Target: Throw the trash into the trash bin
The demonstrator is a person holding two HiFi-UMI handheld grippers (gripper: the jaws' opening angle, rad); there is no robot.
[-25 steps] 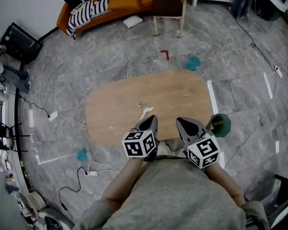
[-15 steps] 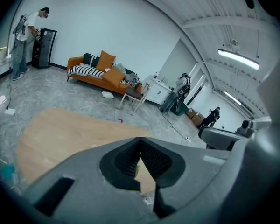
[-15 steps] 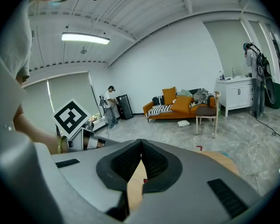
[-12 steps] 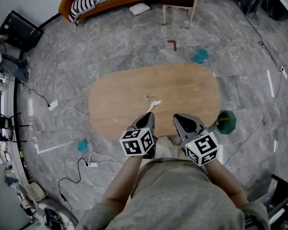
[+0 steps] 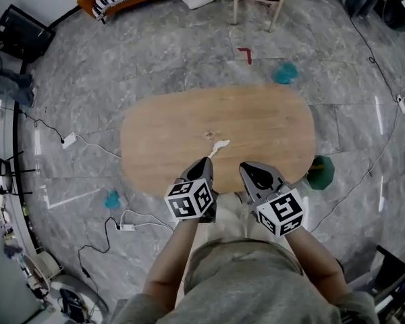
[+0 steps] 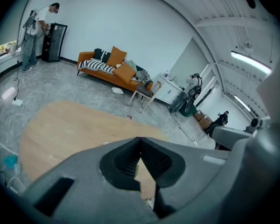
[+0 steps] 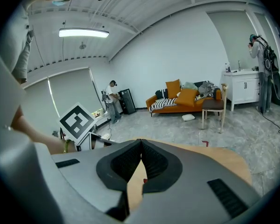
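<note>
Wooden oval table [image 5: 162, 133] seen in head view, white trash scrap [image 5: 219, 145] lying mid-top, green trash bin [image 5: 320, 172] on floor beside its right end. Found left gripper [image 5: 204, 164] and right gripper [image 5: 248, 171] over near edge. Left gripper view: jaws pressed together, empty. Right gripper view: same, clamped on nothing.

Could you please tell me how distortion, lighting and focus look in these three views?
Head view: strong fisheye, the floor bows around the wooden table, light even. Left gripper view: dark round corners, close foreground soft. Right gripper view: ceiling lamp glares white, the wall curves.
</note>
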